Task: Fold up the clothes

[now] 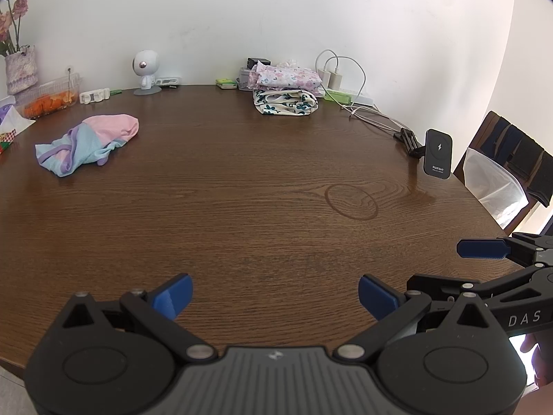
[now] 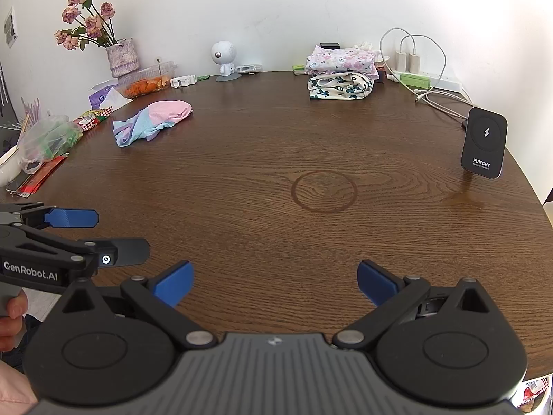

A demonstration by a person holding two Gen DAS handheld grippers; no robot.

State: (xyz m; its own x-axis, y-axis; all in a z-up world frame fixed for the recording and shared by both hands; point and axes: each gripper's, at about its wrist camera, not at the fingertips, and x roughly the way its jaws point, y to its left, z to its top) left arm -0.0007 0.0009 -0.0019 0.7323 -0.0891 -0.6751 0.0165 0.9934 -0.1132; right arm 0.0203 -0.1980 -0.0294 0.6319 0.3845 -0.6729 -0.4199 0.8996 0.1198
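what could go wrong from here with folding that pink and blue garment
1. The crumpled garment lies far from both open grippers, left and right; the reach passes near the snack wrappers and plastic bag, which may get knocked.
2. Spreading it rightward could nudge the folded stack.

A wireless charger stands on the wooden table near cables.

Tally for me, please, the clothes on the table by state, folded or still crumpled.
Folded: 2, the pink floral piece lying on the green floral piece at the far edge of the table.
Crumpled: 1, the pastel garment on the left.
Total: 3
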